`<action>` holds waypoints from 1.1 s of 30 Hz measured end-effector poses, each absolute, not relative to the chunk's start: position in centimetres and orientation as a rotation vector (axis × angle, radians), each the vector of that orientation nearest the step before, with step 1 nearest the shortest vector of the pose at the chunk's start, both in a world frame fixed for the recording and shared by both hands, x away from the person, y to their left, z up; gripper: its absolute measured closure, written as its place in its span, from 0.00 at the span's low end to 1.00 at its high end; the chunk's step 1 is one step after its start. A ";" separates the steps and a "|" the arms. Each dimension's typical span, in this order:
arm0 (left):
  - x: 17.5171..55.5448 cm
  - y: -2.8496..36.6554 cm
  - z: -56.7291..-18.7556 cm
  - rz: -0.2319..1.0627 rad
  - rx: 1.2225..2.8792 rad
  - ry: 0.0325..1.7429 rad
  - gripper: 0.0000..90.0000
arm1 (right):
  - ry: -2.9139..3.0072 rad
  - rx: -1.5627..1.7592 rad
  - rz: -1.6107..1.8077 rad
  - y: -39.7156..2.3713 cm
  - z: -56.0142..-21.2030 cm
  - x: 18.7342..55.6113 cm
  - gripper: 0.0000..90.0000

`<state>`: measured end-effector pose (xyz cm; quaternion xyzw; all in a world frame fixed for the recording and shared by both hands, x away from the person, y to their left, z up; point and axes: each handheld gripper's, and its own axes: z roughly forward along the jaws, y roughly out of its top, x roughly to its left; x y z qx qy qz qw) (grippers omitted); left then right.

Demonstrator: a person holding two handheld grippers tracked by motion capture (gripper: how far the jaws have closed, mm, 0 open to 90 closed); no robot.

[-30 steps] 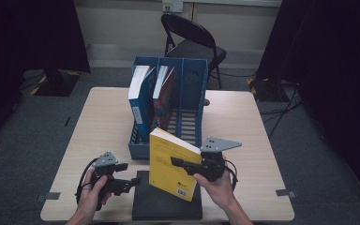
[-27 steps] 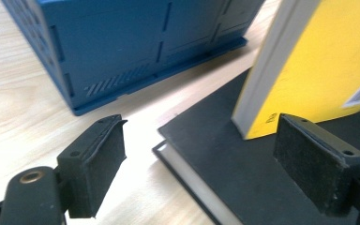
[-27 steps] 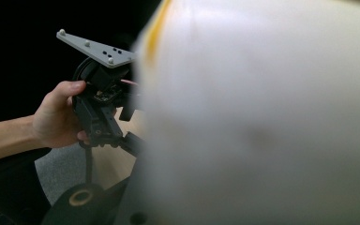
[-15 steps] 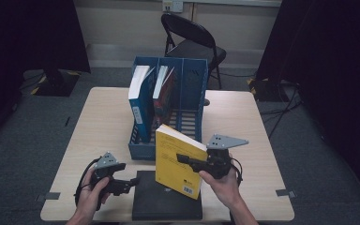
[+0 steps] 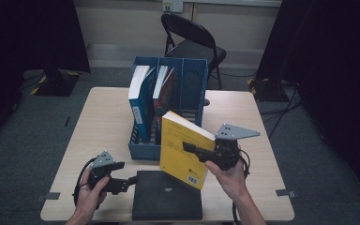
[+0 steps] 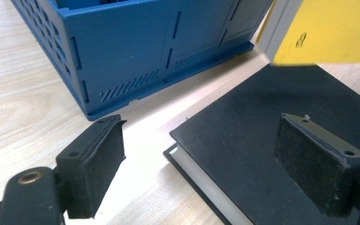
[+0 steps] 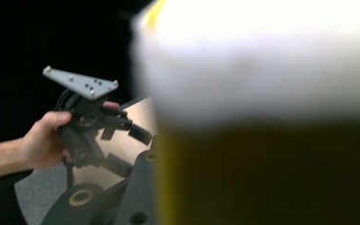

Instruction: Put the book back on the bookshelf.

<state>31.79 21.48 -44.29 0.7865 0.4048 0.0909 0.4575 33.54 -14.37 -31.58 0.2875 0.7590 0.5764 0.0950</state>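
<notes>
My right gripper (image 5: 190,149) is shut on a yellow book (image 5: 180,131) and holds it tilted in the air, just in front of the blue file holder (image 5: 190,89). Seen close in the right gripper view, the yellow book (image 7: 262,70) is a blur against the jaws. A black book (image 5: 168,201) lies flat at the table's front edge. My left gripper (image 5: 130,180) rests low at that book's left corner. In the left gripper view the left gripper (image 6: 201,140) stands open, with one pad over the black book (image 6: 262,117) and the other over bare table.
The blue file holder (image 6: 122,47) holds two upright books (image 5: 140,98) in its left slots; its right slot looks empty. A folding chair (image 5: 192,42) stands behind the table (image 5: 98,122). Bare wood lies left and right of the holder.
My right gripper has risen and shifted right with the yellow book, which now hangs higher off the black book. The left gripper has stayed put.
</notes>
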 end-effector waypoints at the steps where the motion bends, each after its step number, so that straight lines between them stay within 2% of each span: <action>1: 31.8 21.5 -44.3 0.220 1.936 0.999 0.18 | 2.245 0.850 1.712 -14.4 -31.4 33.7 0.84; 33: 31.6 21.4 -44.6 0.229 1.938 0.981 0.19 | 2.037 1.044 1.508 -10.9 -28.6 40.2 0.84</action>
